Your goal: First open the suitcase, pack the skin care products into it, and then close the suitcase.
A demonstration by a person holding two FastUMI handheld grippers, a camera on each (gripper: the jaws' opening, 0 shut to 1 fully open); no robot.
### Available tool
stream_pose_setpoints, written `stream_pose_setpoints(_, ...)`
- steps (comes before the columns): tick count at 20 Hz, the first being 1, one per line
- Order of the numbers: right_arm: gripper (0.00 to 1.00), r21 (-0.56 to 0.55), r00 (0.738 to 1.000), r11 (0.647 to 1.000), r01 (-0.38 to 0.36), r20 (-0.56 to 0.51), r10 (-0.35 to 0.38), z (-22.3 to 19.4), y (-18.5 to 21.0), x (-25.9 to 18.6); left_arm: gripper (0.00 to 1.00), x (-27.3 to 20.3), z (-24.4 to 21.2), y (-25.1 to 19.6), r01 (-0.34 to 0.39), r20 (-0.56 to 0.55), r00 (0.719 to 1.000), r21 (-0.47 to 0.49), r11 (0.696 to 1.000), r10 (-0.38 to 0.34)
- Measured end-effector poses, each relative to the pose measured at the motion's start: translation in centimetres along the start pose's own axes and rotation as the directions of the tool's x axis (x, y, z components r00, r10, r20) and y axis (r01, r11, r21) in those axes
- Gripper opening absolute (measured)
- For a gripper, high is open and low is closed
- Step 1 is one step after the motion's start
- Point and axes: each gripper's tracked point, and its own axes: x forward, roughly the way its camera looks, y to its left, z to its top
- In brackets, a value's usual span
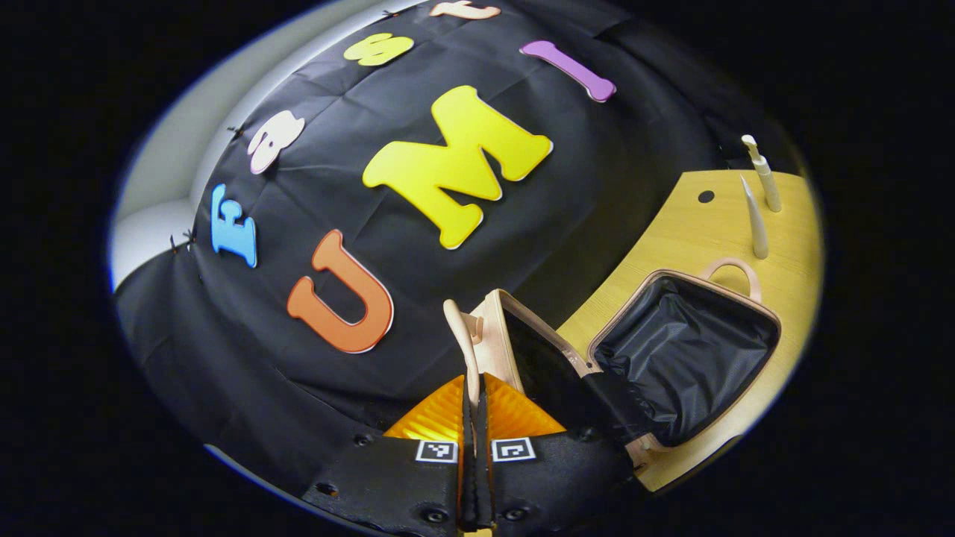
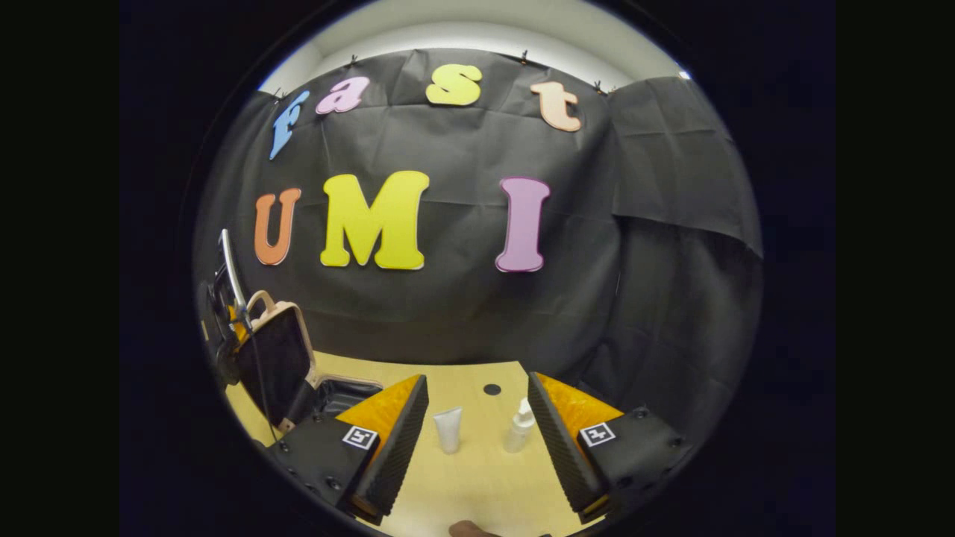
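Beige and lined in black, the suitcase [image 1: 671, 350] lies open on the wooden table [image 1: 709, 224], its lid [image 1: 522, 350] raised nearly upright and its base tub showing nothing but dark lining. In the left gripper view the left gripper [image 1: 473, 403] has its two fingers pressed together on the lid's looped handle [image 1: 462, 335]; the lower end of that handle is hidden between them. Beyond the case stand a white tube [image 1: 755, 220] and a white pump bottle [image 1: 765, 175], both small and stretched by the lens. In the right gripper view the right gripper [image 2: 477, 440] hangs above the table with its fingers spread wide, touching nothing, the tube [image 2: 448, 430] and the bottle [image 2: 519, 426] standing apart between them, farther off. At the left rim the lid [image 2: 272, 358] shows again, with dark gear behind it too cramped to make out.
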Motion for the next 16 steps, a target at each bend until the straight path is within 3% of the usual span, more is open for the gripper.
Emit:
stream_pose_setpoints(8, 0.8, -0.067, 1.0, 0.998, -0.012, -0.028, 0.01, 0.4, 5.8, -1.7, 0.02, 4.1, -12.3, 4.6, 0.038, -0.015, 0.999, -0.125, 0.991, -0.04)
stream_pose_setpoints(16, 0.8, -0.091, 0.997, 0.996, -0.008, -0.073, 0.001, -1.1, 7.3, -3.1, 0.03, 8.2, -24.2, 1.0, 0.149, -0.151, 0.971, -0.222, 0.964, -0.184)
